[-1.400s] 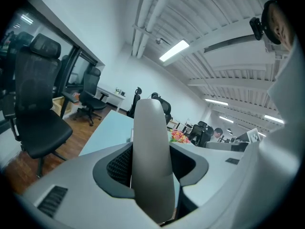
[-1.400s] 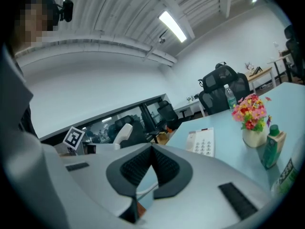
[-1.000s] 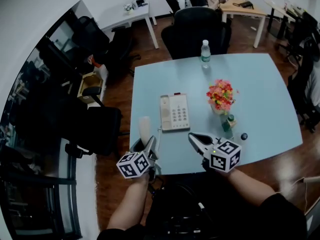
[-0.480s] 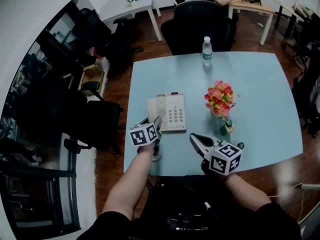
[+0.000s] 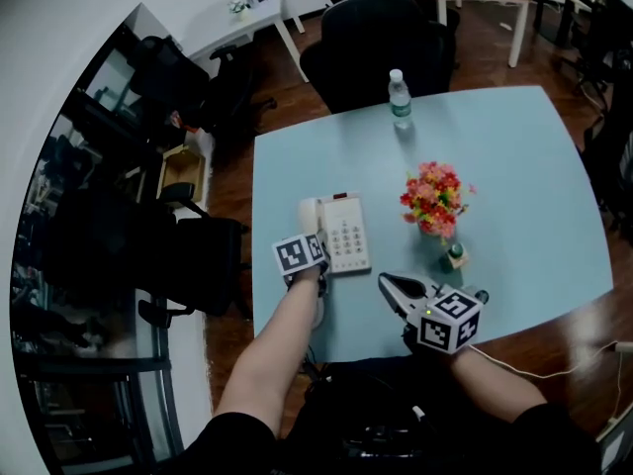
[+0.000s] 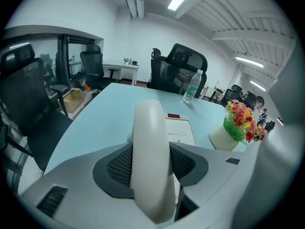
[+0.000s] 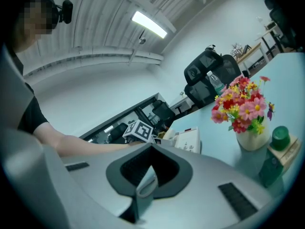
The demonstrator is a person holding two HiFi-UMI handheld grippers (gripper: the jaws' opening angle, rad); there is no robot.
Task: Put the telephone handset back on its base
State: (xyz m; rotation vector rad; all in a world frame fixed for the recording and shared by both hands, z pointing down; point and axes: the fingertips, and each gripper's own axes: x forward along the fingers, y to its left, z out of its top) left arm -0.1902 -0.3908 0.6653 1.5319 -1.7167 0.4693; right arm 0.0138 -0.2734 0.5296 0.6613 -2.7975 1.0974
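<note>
A cream telephone base (image 5: 345, 232) with a keypad lies on the pale blue table (image 5: 514, 156). My left gripper (image 5: 313, 236) is shut on the cream handset (image 5: 309, 214), which it holds lengthwise at the base's left side. I cannot tell whether the handset touches the cradle. In the left gripper view the handset (image 6: 150, 156) fills the space between the jaws, with the base (image 6: 180, 130) just beyond and to the right. My right gripper (image 5: 387, 282) hovers near the table's front edge, right of the base, shut and empty. Its closed jaws (image 7: 143, 187) point toward the base (image 7: 188, 140).
A vase of red and yellow flowers (image 5: 433, 198) stands right of the base, with a small green-capped bottle (image 5: 454, 255) in front of it. A water bottle (image 5: 399, 99) is at the far edge, before a black office chair (image 5: 371, 38). More black chairs stand left of the table.
My left gripper has carried the handset forward from the table's near left edge to the left side of the base. The right gripper has stayed about where it was.
</note>
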